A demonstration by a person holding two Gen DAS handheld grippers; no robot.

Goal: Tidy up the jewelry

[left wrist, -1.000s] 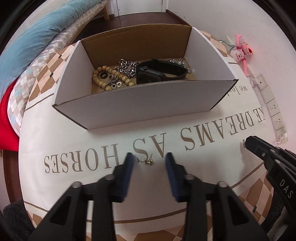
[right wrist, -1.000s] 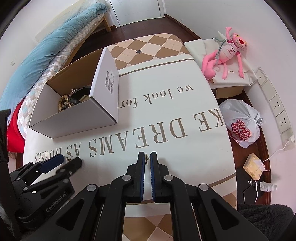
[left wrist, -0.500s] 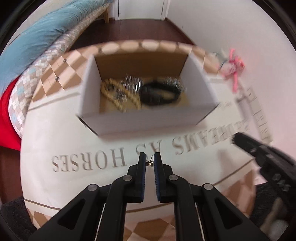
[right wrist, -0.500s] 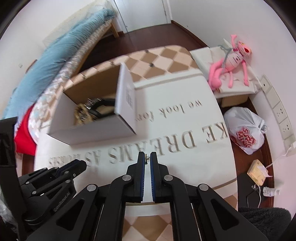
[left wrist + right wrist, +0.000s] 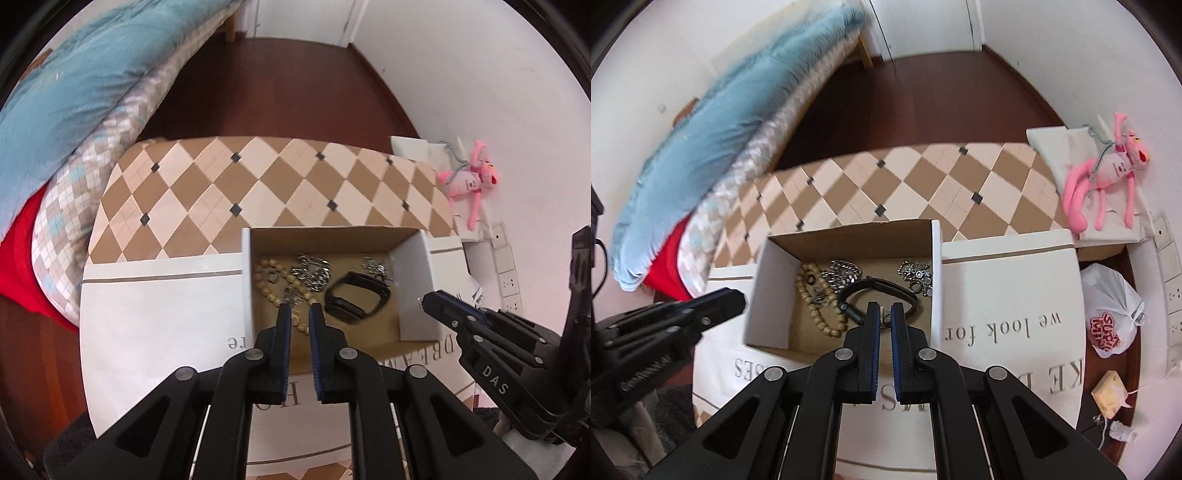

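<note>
An open white cardboard box (image 5: 246, 280) (image 5: 764, 295) stands on the table and holds a wooden bead bracelet (image 5: 267, 291) (image 5: 820, 314), silver chains (image 5: 312, 271) (image 5: 844, 275) and a black band (image 5: 352, 299) (image 5: 882, 286). My left gripper (image 5: 300, 314) hovers over the box's near side, its jaws nearly closed; I cannot see a small piece between them. My right gripper (image 5: 885, 314) is over the box too, shut on a small gold earring (image 5: 885, 318). Each gripper shows in the other's view, the right one (image 5: 432, 302) and the left one (image 5: 735, 299).
The table carries a white cloth (image 5: 1015, 332) with brown lettering and a diamond-patterned border (image 5: 258, 177). A bed with a blue quilt (image 5: 74, 92) lies at the left. A pink plush toy (image 5: 1108, 173), a plastic bag (image 5: 1112, 314) and wall sockets (image 5: 508, 273) are at the right.
The left gripper closed on the small gold piece on the cloth, then both grippers rose and moved forward over the box. The right gripper kept its earring.
</note>
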